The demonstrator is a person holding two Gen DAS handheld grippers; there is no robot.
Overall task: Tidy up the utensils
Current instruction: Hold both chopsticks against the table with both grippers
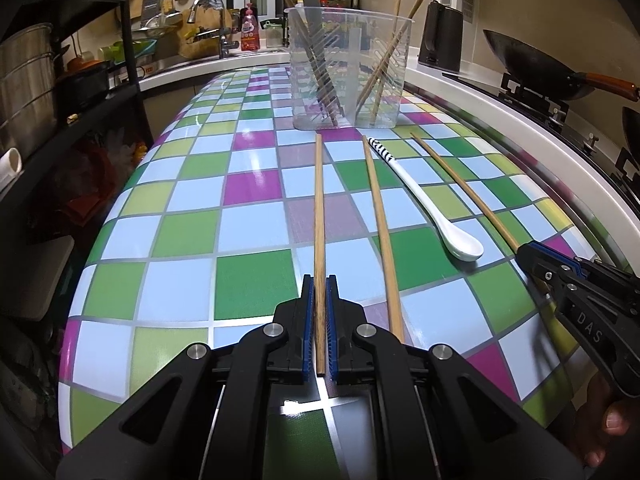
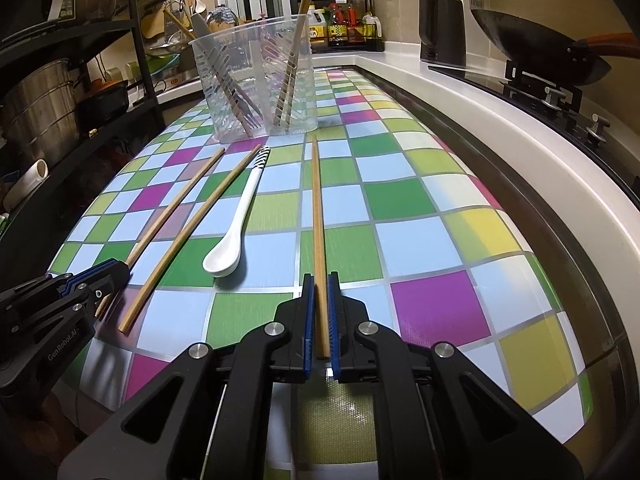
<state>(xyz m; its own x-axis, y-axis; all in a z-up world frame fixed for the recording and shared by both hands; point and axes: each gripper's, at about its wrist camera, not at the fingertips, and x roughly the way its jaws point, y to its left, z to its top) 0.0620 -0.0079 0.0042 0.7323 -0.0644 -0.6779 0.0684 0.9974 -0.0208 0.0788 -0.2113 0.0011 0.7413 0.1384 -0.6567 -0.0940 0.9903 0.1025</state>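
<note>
From my left cam the near end of the leftmost chopstick (image 1: 319,216) sits between the pads, so I can't see its tip; the left hand-held gripper (image 1: 319,280) is clamped tight on it. Same on the right cam: right hand-held gripper (image 2: 320,278) pinched closed on the rightmost chopstick (image 2: 316,208), butt end visible just inside the fingers. Both sticks lie lengthwise on the checkered bench (image 1: 248,280), long axis running away from me twd the clear utensil holder (image 1: 348,68) at the far end. Btwn them lie a loose chopstick (image 1: 380,228) and a white spoon (image 1: 432,208), bowl nearest me, striped handle pointing at the holder. Holder contents blur thru the ribbed plastic: more chopsticks plus smth grey, can't tell what.
</note>
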